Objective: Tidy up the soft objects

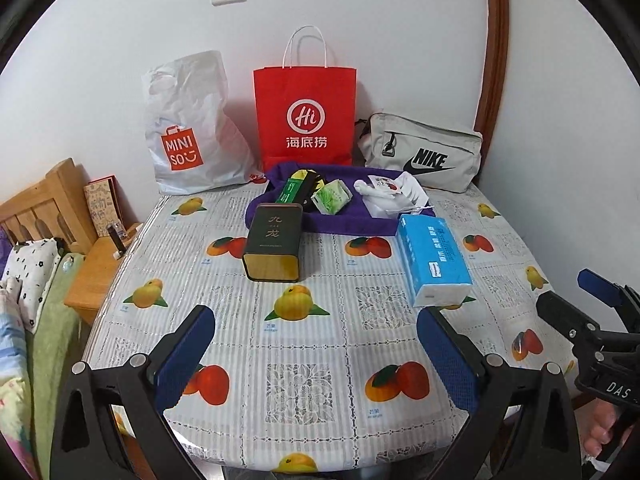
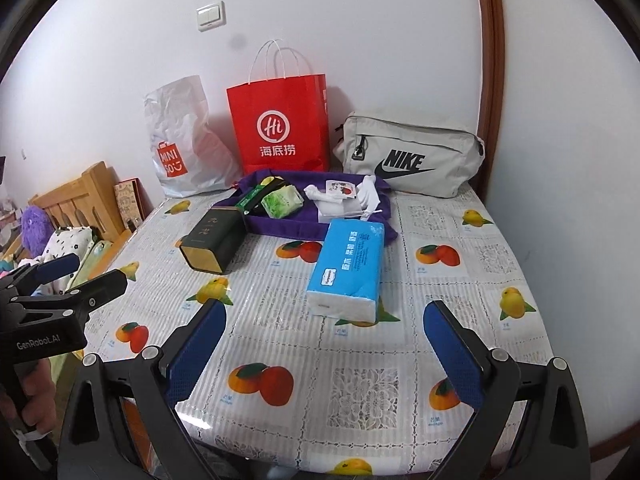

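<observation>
A blue tissue pack (image 1: 434, 260) (image 2: 348, 268) lies on the fruit-print tablecloth (image 1: 240, 292), right of centre. Behind it, a purple cloth (image 1: 344, 226) (image 2: 288, 229) holds a small green tissue packet (image 1: 332, 198) (image 2: 282, 200), a green box and white gloves (image 1: 394, 196) (image 2: 366, 192). A dark tea tin (image 1: 274, 248) (image 2: 212, 244) lies on its side, half on the cloth's left edge. My left gripper (image 1: 318, 356) (image 2: 90, 272) hovers open over the table's near edge. My right gripper (image 2: 326, 352) (image 1: 572, 296) is beside it, also open and holding nothing.
Against the back wall stand a white Miniso plastic bag (image 1: 188, 132), a red paper bag (image 1: 306, 116) and a grey Nike pouch (image 1: 424, 152). A wooden nightstand (image 1: 96, 276) and a bed with pillows are to the left. A brown door frame (image 1: 494, 60) rises at the right.
</observation>
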Motion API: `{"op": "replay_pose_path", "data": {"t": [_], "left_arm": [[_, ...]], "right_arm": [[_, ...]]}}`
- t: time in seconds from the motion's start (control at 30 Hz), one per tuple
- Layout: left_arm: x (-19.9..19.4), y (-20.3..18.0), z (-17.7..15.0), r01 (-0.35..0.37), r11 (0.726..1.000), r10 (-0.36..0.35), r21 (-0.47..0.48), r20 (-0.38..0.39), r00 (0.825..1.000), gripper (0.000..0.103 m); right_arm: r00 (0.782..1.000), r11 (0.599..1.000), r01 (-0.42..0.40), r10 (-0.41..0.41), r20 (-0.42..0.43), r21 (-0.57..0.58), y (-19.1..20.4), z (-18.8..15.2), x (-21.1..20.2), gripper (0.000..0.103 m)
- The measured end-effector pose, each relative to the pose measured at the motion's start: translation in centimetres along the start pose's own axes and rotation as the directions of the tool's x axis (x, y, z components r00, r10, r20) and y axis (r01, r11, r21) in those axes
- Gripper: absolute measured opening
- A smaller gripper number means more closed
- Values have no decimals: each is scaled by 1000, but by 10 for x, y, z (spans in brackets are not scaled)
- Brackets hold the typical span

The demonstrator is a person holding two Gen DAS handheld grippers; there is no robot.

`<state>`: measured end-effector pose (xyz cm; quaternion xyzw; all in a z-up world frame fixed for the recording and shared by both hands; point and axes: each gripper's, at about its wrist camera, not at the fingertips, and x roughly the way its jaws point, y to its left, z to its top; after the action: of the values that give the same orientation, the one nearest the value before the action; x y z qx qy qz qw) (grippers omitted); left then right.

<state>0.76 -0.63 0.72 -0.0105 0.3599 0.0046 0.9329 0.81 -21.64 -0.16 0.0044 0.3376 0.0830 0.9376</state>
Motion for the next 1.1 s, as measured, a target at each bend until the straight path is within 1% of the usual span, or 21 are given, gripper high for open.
{"op": "replay_pose_path", "data": {"t": [0.13,0.43,1.1], "left_arm": [[-4,1,0,-12,1000,12,3,9,1000,102],[-9,2,0,-16,1000,16,3,15,1000,102],[-10,0,-1,-8,1000,8,8,12,1000,102]], "right_arm": [[1000,1000,-2,2,7,-2,2,-1,-4,98],[1000,1000,-6,7,9,-2,5,-3,-4,98],[1000,1000,1,-1,10,-9,8,-7,-6,98]]}}
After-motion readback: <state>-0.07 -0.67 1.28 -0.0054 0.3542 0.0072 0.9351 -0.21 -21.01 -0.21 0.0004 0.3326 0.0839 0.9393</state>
